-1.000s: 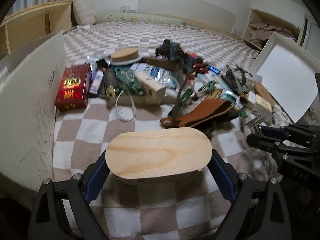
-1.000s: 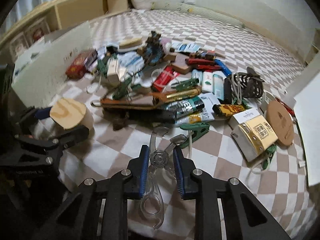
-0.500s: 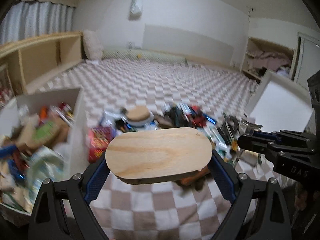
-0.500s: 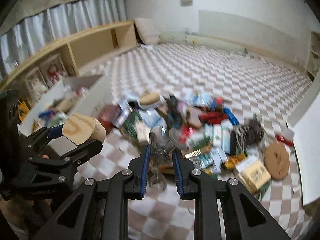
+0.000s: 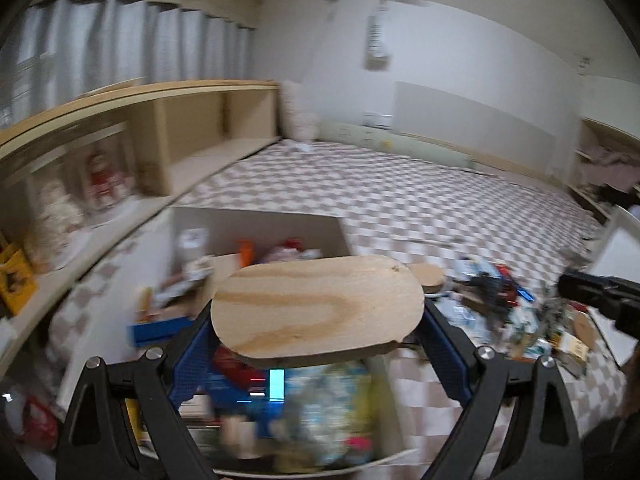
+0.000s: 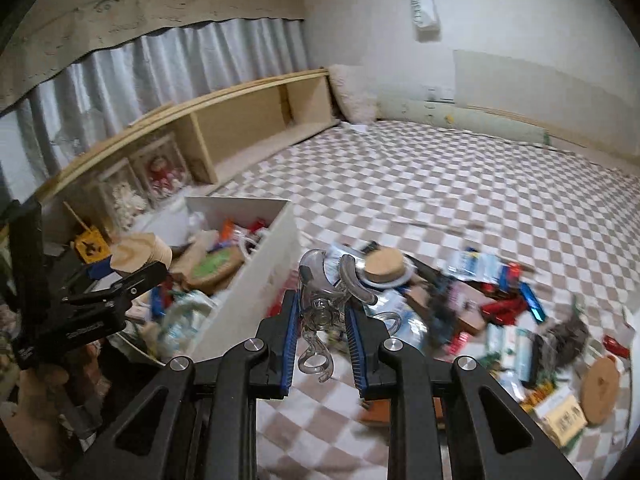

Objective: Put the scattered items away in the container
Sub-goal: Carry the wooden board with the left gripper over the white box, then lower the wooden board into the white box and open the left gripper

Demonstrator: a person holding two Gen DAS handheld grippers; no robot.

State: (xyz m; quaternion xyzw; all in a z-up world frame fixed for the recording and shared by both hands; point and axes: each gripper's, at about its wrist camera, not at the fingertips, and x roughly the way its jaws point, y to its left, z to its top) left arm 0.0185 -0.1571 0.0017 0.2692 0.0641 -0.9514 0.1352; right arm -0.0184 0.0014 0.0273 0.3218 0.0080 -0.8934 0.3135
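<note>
Wood slab (image 5: 316, 308) btwn left tool (image 5: 318, 344) pads

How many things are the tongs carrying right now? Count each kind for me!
Wooden oval board, in the left tongs: 1
Clear plastic scissors, in the right tongs: 1
Total: 2

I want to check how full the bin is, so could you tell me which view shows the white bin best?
The right wrist view: the white bin sits whole to the left, its open top and contents visible, though blurred. In the left wrist view the bin lies below the left gripper, largely hidden behind the wooden board and badly smeared.
</note>
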